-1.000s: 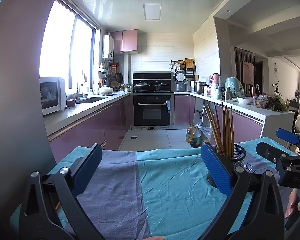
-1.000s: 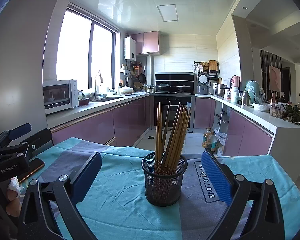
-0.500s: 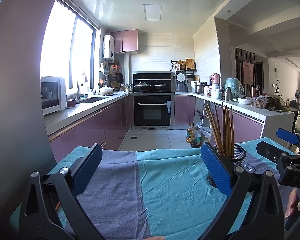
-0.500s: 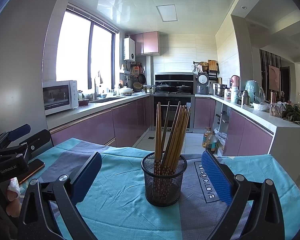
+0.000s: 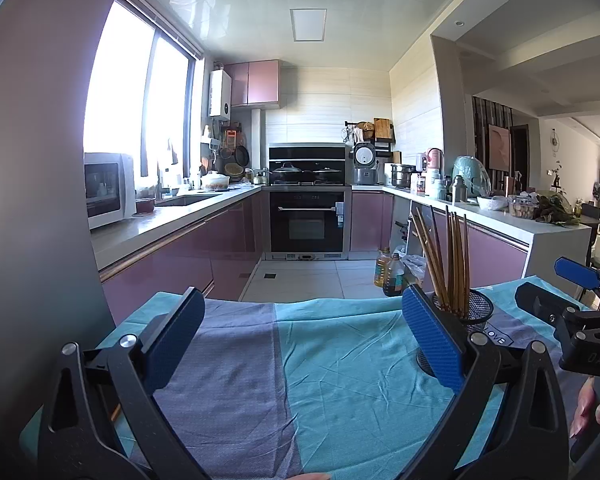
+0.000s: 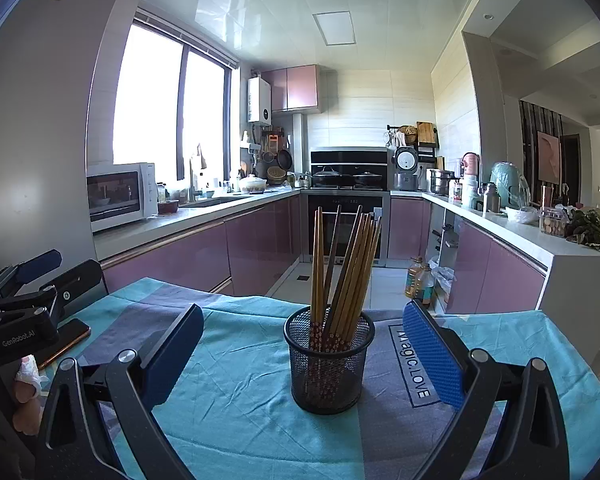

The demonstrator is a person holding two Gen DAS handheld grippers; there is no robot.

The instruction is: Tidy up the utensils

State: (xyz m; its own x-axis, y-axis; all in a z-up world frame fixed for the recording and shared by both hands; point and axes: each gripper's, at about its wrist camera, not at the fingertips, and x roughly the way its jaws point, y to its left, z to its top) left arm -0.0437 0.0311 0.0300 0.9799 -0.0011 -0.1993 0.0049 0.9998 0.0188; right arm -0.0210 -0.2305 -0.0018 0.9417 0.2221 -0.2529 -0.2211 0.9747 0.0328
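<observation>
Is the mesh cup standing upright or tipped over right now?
Upright. The mesh cup sits flat on the cloth, its round rim on top, and the chopsticks stand inside it, leaning against the rim.

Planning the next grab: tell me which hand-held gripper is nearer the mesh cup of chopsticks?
Right hand-held gripper: mesh cup stands centred before its open fingers. Left hand-held gripper faces bare cloth, cup off to its right.

Mesh holder [image 6: 327, 364] stands on tablecloth [image 6: 236, 376], chopsticks [image 6: 342, 268] upright inside. Right gripper [image 6: 304, 356] at holder's 6 o'clock, fingers flanking it, apart. Left gripper [image 5: 304, 340] at 9 o'clock. Phone [image 6: 66, 340] on cloth at 9 o'clock. Oven [image 6: 346, 228] at 12 o'clock, behind.
</observation>
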